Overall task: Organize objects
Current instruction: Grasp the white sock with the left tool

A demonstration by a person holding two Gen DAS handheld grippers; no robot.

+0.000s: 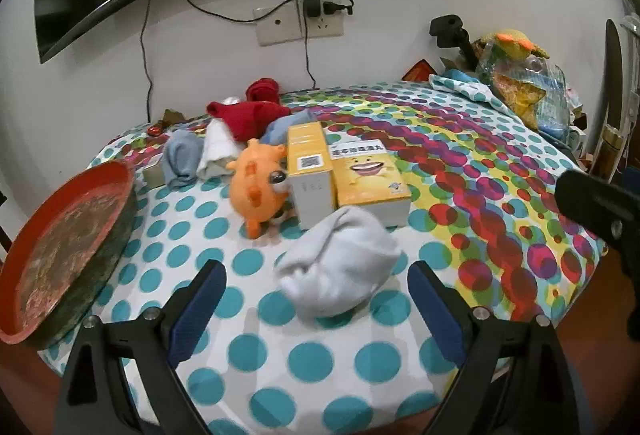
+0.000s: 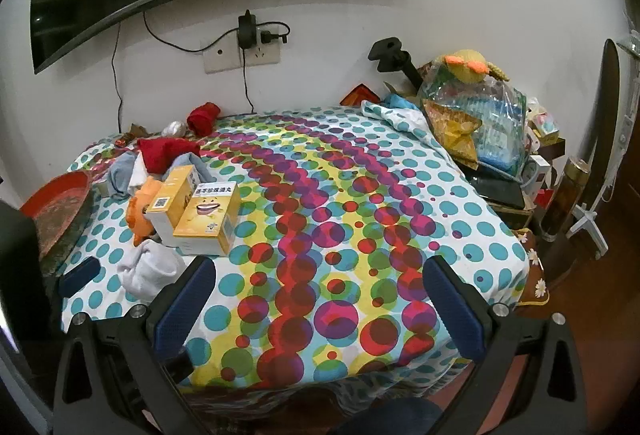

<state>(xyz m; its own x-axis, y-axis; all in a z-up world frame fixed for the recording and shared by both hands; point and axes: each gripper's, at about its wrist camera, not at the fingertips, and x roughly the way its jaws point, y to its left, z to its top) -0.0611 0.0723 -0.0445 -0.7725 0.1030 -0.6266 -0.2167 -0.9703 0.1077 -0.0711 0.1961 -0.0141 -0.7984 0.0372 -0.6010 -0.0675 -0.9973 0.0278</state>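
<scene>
In the left wrist view, the lower side of the orange plush toy (image 1: 256,191) is hidden behind the upright yellow box (image 1: 310,175), and the print on the flat yellow box (image 1: 370,173) beside it is too small to be read. The red tray (image 1: 68,247) is cut off at the picture's left edge, and the right gripper (image 1: 600,211) is seen only as a dark blurred part at the right edge. In the right wrist view, the contents of the clear plastic bag (image 2: 476,115) cannot be made out, and most of the plush toy is covered by the boxes.
</scene>
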